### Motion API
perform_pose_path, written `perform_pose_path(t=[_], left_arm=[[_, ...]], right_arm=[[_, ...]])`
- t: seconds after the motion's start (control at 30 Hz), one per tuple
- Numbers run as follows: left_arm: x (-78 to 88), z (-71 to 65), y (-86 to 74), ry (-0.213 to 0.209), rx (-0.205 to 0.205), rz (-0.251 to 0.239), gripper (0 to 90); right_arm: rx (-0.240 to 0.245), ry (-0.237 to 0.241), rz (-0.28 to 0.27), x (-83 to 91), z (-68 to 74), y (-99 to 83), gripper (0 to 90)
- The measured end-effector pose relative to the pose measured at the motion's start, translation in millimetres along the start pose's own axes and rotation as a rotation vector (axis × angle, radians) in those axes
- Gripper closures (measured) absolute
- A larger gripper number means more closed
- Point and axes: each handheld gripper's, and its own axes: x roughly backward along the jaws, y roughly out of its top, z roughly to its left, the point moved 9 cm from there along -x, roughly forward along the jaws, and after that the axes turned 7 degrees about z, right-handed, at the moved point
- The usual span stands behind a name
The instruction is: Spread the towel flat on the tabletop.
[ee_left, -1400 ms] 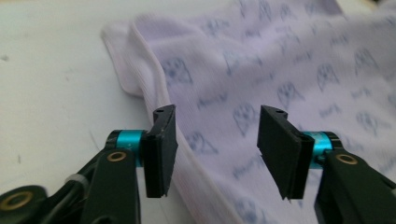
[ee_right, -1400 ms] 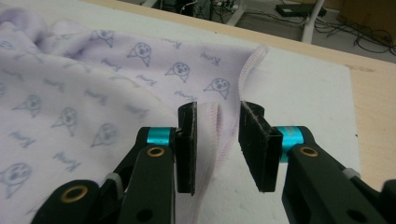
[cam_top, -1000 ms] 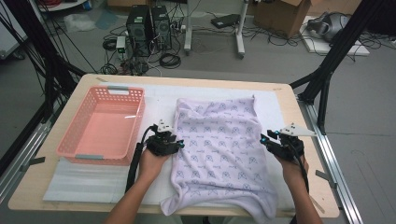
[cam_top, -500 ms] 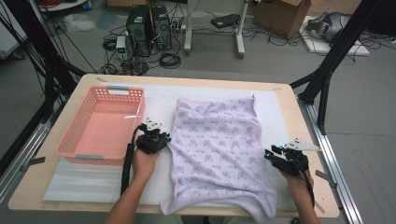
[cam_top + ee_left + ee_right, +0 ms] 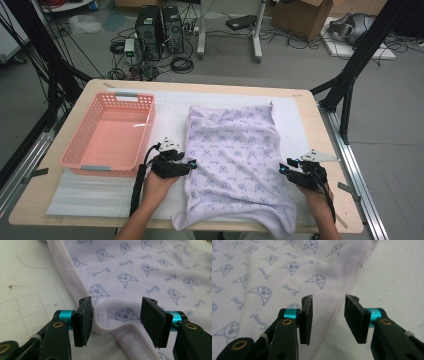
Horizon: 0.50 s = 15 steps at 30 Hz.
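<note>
Lilac printed towel (image 5: 232,150) lies flat, hemmed edges rumpled

A pink rectangular plastic basket (image 5: 107,135) with a latticed wall sits on the white foam mat (image 5: 300,117), well off the outer side of the left jaws. The wooden table (image 5: 330,145) lies under the mat, and two black computer towers (image 5: 160,22) stand on the floor far beyond both pairs of jaws.

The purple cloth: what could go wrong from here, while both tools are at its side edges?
1. The left tool has just been opening; a hump of the purple cloth sits between its jaws, unpressed. Closing may pinch a bunch, not the hem.
2. The right tool is open over the hem, so it may catch very little fabric.
3. The near end hangs over the table edge; a pull could drag the cloth off.
</note>
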Motion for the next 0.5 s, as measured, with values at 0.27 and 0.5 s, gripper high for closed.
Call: perform_pose_path(t=[0.27, 0.5], left_arm=[[-8.7, -3.1, -4.3, 0.151, -0.151, 0.023, 54.9], [-6.7, 14.5, 3.5, 0.12, -0.014, -0.006, 84.2]], right_arm=[[0.019, 0.014, 0.023, -0.8, 6.1, -2.3, 55.5], [0.022, 0.018, 0.07, -15.0, 10.4, -10.9, 55.3]])
